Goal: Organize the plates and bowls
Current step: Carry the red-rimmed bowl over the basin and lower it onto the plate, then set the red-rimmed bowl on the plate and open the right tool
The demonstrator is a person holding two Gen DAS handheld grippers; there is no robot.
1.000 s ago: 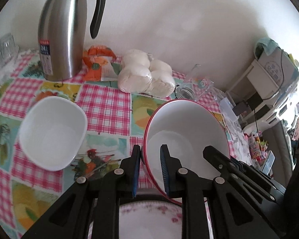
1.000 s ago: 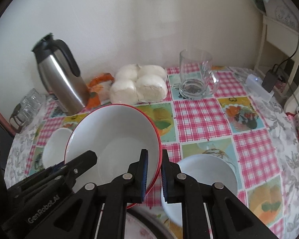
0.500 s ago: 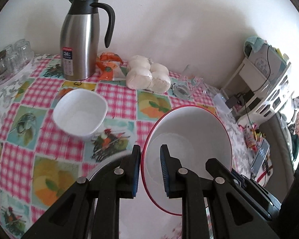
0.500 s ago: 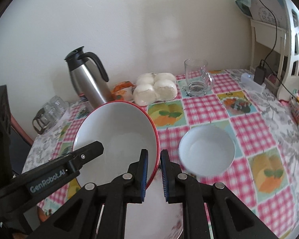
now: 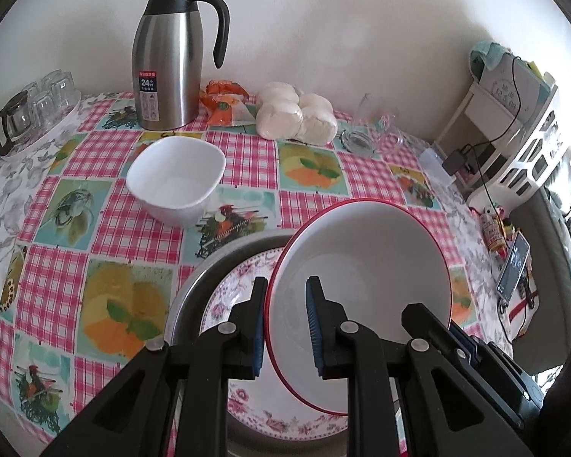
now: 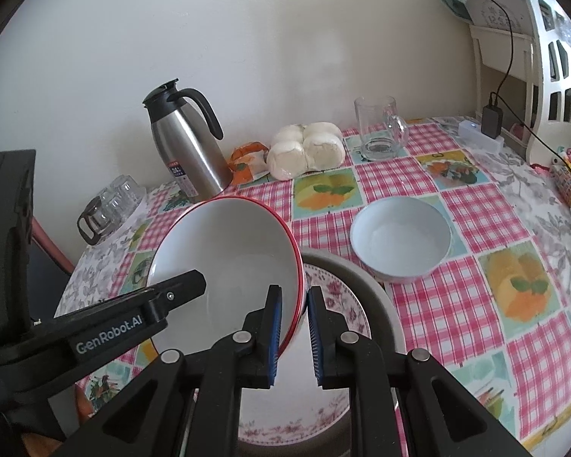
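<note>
Both grippers hold a large white bowl with a red rim (image 5: 361, 266), also seen in the right wrist view (image 6: 228, 259). My left gripper (image 5: 285, 327) is shut on its left rim, my right gripper (image 6: 295, 331) on its right rim. The bowl hangs tilted above a floral plate (image 5: 243, 285) that lies in a metal basin (image 5: 194, 289); plate (image 6: 335, 301) and basin (image 6: 377, 293) show in the right wrist view too. A square white bowl (image 5: 177, 182) sits on the checked tablecloth to the left. A round white bowl (image 6: 399, 242) sits to the right.
At the back stand a steel thermos (image 5: 167, 57), an orange packet (image 5: 224, 104), a bag of white buns (image 5: 297, 116) and a glass mug (image 6: 380, 129). Glass cups and a small pot (image 5: 30, 110) sit far left. A white shelf (image 6: 533, 57) stands right of the table.
Both grippers have lifted and pulled back with the red-rimmed bowl. The floral plate and metal basin under it have come into fuller view, and the table looks farther away.
</note>
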